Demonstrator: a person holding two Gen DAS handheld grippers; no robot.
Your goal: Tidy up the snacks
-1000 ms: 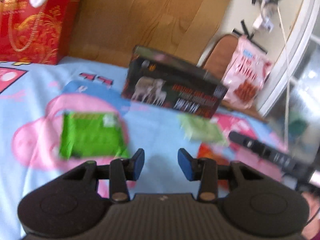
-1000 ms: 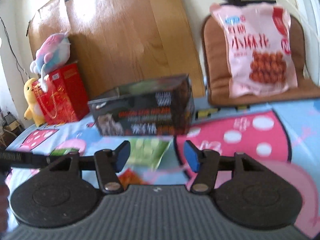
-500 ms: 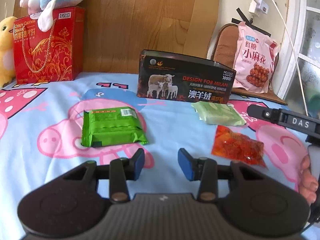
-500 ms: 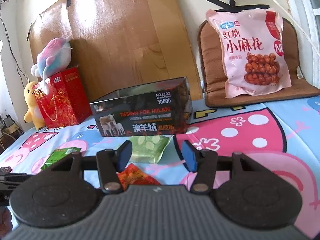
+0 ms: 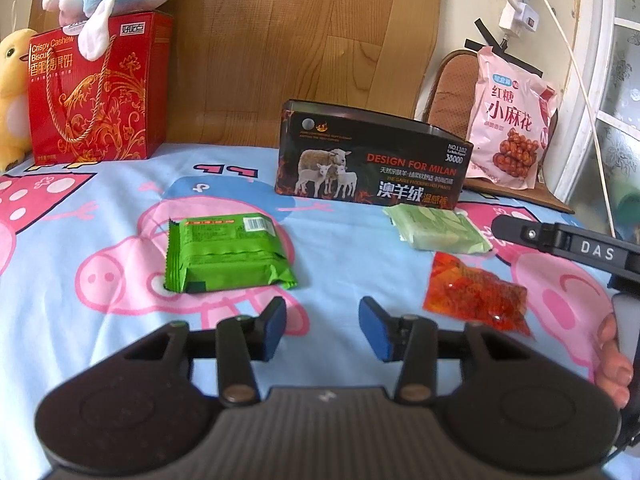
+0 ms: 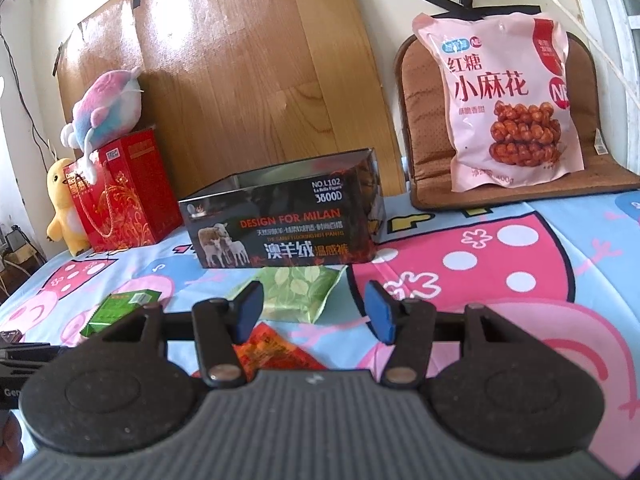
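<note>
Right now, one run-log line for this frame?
left gripper: open, empty | right gripper: open, empty | bright green packet, pale green packet, red packet: on sheet, outside black tin

We see a cartoon-pig bed sheet [image 5: 120, 208] carrying a green packet [image 5: 228, 258], pale green pouch [image 5: 438, 228], red-orange pouch [image 5: 472, 294], dark tin [image 5: 372, 160] mid-frame, red gift box [image 5: 96, 88] upper left.

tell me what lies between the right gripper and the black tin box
In the right wrist view, the pale green leaf-print packet lies flat on the sheet between the right gripper and the black tin box, with the red-orange packet nearer, under the gripper.
</note>
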